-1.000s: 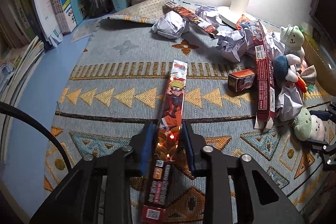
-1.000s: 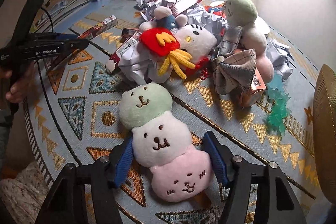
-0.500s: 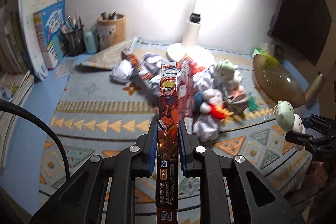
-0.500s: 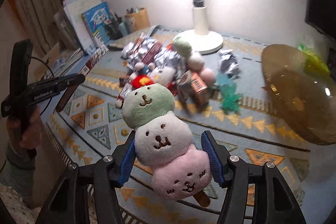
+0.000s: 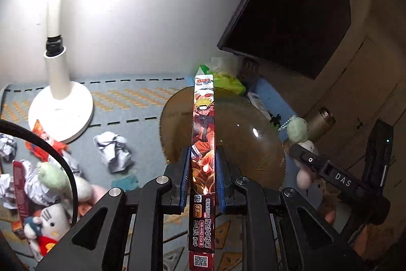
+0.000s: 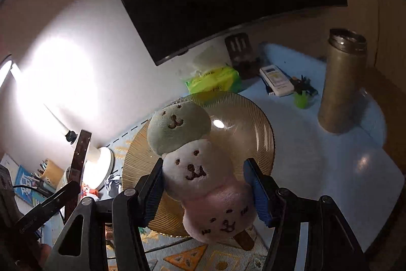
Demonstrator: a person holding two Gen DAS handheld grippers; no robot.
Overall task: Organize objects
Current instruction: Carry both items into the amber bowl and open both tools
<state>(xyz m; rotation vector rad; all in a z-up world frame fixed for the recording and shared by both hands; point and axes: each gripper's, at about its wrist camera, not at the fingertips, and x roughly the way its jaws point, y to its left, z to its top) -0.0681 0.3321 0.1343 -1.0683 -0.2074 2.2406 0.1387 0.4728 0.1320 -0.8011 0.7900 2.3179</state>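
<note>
Left wrist | jaws pinch long orange pen box (image 5: 203,144) (anime print) | right jaws clamp three-tier plush (image 6: 198,169)

1. Left gripper (image 5: 202,178): black angular frame, triangular cut-outs, blue ribbed pads (image 5: 184,178), round silver screws.
2. Black cable (image 5: 59,159) arcs along its left side.
3. Right gripper (image 6: 206,191): same black frame, blue pads (image 6: 258,194), silver screws.
4. Its side carries white lettering "DAS" and a small green light.
</note>
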